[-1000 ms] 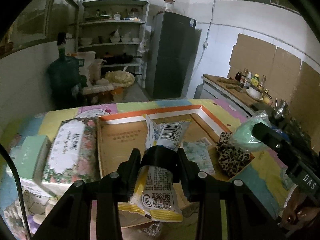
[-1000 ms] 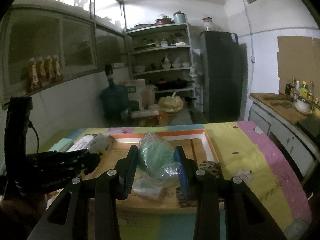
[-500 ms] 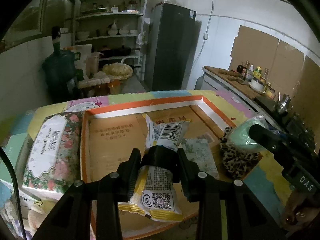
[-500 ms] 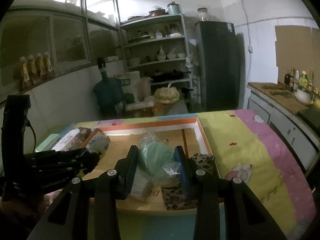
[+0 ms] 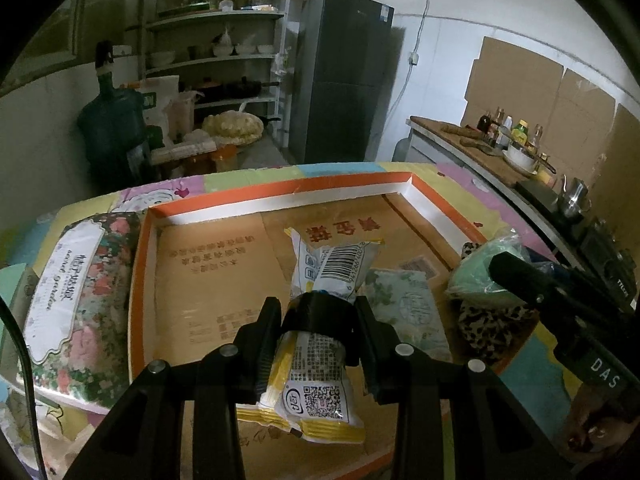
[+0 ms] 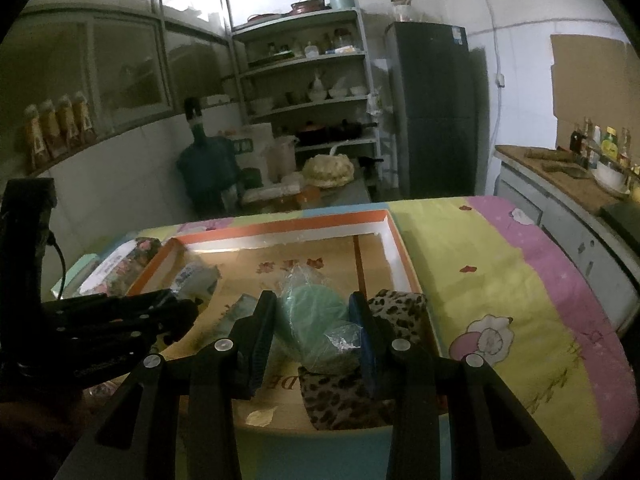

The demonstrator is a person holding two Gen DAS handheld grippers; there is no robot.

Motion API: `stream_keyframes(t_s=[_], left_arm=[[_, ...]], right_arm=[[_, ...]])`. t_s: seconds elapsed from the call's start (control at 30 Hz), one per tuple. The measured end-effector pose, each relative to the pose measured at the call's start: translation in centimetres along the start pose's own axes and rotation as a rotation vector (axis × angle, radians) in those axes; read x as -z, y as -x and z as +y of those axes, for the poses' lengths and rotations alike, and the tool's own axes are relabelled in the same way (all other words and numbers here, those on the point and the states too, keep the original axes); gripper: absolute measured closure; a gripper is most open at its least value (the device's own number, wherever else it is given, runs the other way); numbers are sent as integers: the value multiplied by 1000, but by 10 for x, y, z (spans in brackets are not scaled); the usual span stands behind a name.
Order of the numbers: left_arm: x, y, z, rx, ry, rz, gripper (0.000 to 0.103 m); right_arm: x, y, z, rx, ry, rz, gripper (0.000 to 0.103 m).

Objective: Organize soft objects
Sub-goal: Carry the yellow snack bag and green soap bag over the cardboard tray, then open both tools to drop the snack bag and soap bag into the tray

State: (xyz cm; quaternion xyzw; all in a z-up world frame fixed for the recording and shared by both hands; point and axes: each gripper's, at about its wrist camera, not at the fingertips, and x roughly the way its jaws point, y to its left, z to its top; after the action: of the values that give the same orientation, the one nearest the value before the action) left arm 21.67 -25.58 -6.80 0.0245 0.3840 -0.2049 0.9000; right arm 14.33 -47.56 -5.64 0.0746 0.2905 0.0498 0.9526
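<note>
**Two soft packets held over the orange-rimmed tray**

While the left gripper [image 5: 316, 322] pinches a yellow-and-white snack packet [image 5: 320, 368] about its middle, both pads press into the wrapper, so the barcode end sticks out past the fingertips and the end with the square code hangs toward the camera. That packet is above the near part of a shallow cardboard tray [image 5: 280, 196] with an orange rim and white inner walls. On the tray's brown floor, just right of the packet, lies a flat pale floral tissue pack [image 5: 404, 304].

Further right, the right gripper [image 6: 314, 326] is clamped on a green soft thing in a clear plastic bag [image 6: 316, 320], its jaws squeezing the bag from both sides. Directly below and touching or nearly touching it is a leopard-print pouch [image 6: 348, 396], which sits at the tray's near right corner, partly over the rim. Whether the bag rests on the pouch cannot be told.

Outside the tray, along its left wall, lies a large floral wet-wipe pack [image 5: 72, 304], and beside that, further left, a mint-green box [image 5: 12, 284]. Everything stands on a table under a bright patchwork cloth [image 6: 500, 280].
</note>
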Motion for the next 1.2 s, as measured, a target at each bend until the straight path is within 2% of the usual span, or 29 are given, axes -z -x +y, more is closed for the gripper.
stream_keyframes(t_s=[0.63, 0.9, 1.07, 1.13, 1.2], left_arm=[[1, -18, -4, 29, 0, 43, 65], [0, -15, -2, 48, 11, 44, 65], [-1, -3, -3, 52, 8, 13, 52], [-2, 1, -3, 56, 6, 4, 50], [-2, 7, -3, 52, 3, -9, 42]], right_arm=[[5, -20, -4, -2, -5, 64, 64], [5, -19, -3, -9, -6, 54, 58], [4, -13, 2, -6, -1, 25, 45], [4, -10, 3, -3, 2, 16, 41], [3, -6, 5, 2, 2, 3, 41]])
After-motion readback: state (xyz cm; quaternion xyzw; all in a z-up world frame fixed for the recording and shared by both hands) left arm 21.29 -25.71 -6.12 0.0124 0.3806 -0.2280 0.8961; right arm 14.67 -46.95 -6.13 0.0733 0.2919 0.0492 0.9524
